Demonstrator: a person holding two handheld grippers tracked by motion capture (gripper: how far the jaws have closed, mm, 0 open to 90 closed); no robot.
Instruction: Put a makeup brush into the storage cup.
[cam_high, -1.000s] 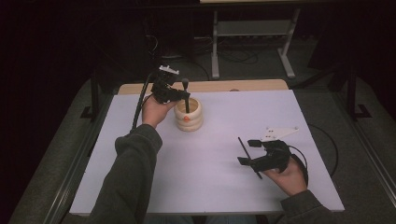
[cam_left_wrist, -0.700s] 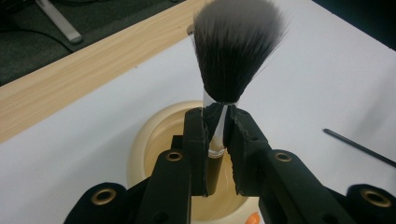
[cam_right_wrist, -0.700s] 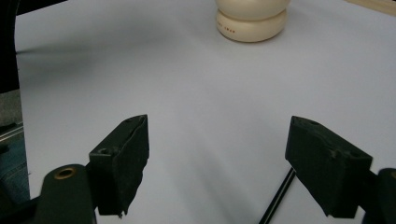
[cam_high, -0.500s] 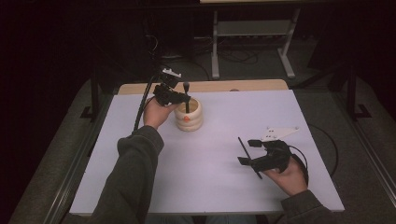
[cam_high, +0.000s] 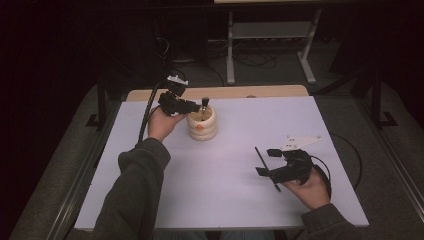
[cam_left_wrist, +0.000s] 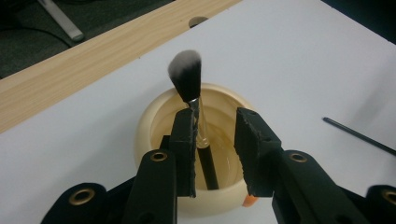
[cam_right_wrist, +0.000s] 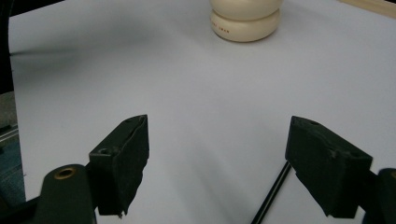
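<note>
A cream pot (cam_left_wrist: 154, 135) with a glossy, glazed-looking inside and a smooth ribbed outside stands on a matt white sheet (cam_high: 240, 200) that covers the table (cam_high: 220, 92), whose pale wood grain shows along the far edge. The brush (cam_left_wrist: 187, 79) in the pot has soft dark bristles tipped white, a shiny metal ferrule and a glossy black handle. The left gripper (cam_left_wrist: 215, 154) has matt black plastic arms, brass-coloured rivets and rough, chipped rubbery pads; the right gripper (cam_right_wrist: 215, 163) looks the same. A thin black stick (cam_high: 265, 167) lies beside it. The sleeves (cam_high: 132, 200) are soft grey-green cloth.
</note>
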